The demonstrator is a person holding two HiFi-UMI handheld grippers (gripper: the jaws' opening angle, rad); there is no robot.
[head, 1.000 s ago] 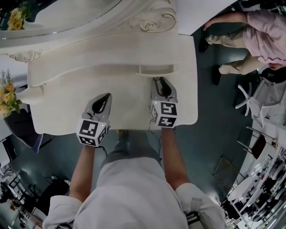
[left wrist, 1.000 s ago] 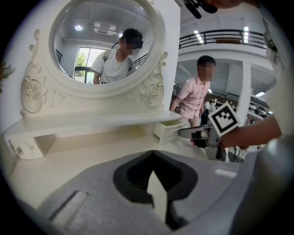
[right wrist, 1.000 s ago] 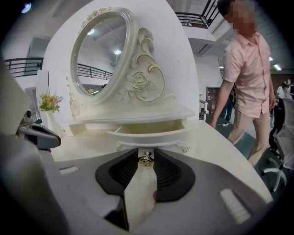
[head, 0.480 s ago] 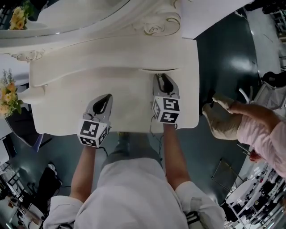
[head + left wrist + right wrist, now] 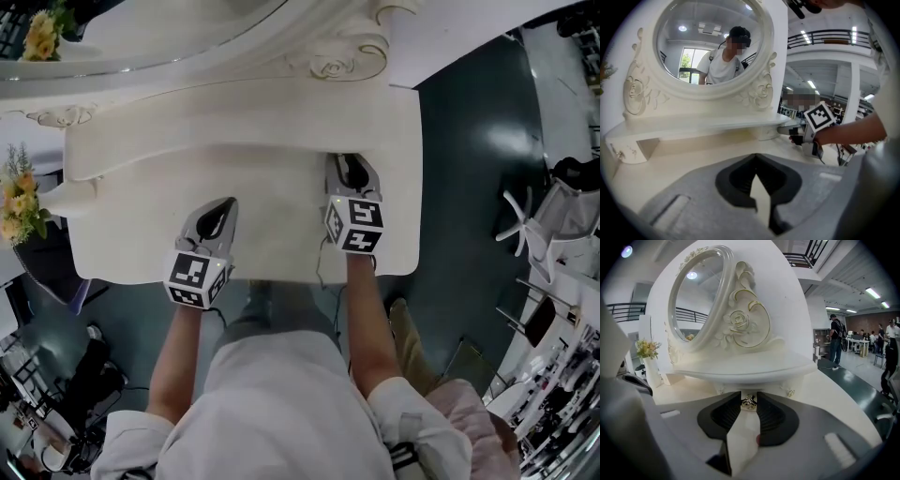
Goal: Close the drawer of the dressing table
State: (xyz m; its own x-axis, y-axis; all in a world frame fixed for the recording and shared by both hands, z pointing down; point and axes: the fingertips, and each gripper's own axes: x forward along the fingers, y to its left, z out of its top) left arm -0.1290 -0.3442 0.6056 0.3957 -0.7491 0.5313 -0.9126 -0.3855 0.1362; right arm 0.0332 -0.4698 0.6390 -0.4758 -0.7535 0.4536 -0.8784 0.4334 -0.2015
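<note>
Cream-white and carved, the dressing table's surface fills my head view below the oval mirror, and the small white drawer sits tucked in under the raised shelf on the right side. My right gripper has its jaws clamped on the drawer's ornate metal knob. My left gripper hovers over the surface, well apart from it, jaws pressed together on nothing.

Cream-white dressing table w/ gold drawer knob, yellow flowers, dk teal floor
</note>
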